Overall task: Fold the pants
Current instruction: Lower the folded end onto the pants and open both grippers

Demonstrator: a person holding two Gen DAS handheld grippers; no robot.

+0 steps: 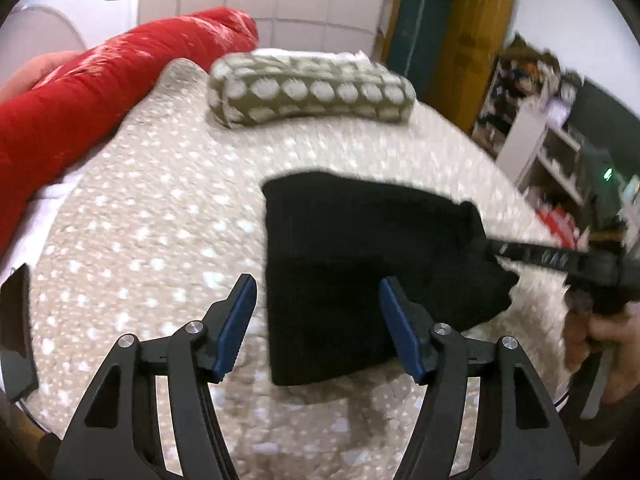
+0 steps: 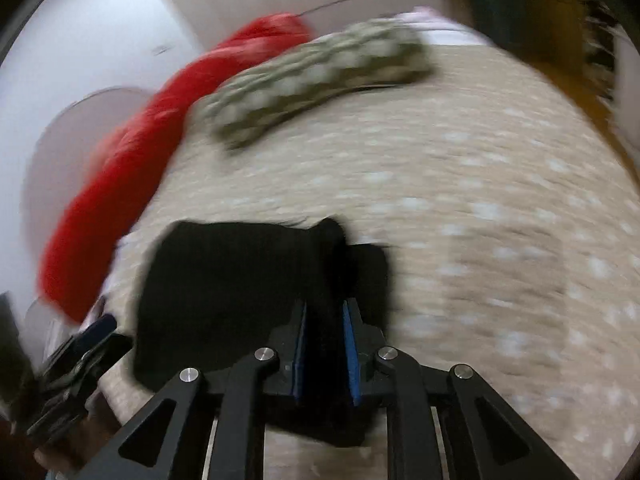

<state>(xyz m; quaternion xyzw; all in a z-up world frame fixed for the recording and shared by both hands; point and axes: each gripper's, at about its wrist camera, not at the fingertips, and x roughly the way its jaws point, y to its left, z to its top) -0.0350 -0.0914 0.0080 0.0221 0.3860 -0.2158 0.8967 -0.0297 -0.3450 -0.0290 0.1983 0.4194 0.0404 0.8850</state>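
The black pants (image 1: 352,264) lie folded into a compact rectangle on the beige spotted bedspread (image 1: 152,220). My left gripper (image 1: 318,292) is open and empty, just above the near left part of the pants. My right gripper (image 1: 490,249) reaches in from the right and grips the pants' right edge. In the right wrist view the right gripper (image 2: 325,308) is shut on a fold of the black pants (image 2: 224,280), whose right edge is bunched between the pads. The left gripper (image 2: 96,330) shows at the lower left, partly cut off.
A green-and-white patterned pillow (image 1: 308,90) lies at the far side of the bed. A red quilt roll (image 1: 100,92) runs along the left edge. Shelves (image 1: 560,140) and a cabinet (image 1: 444,28) stand beyond the bed on the right. A dark phone-like object (image 1: 16,332) sits at the left.
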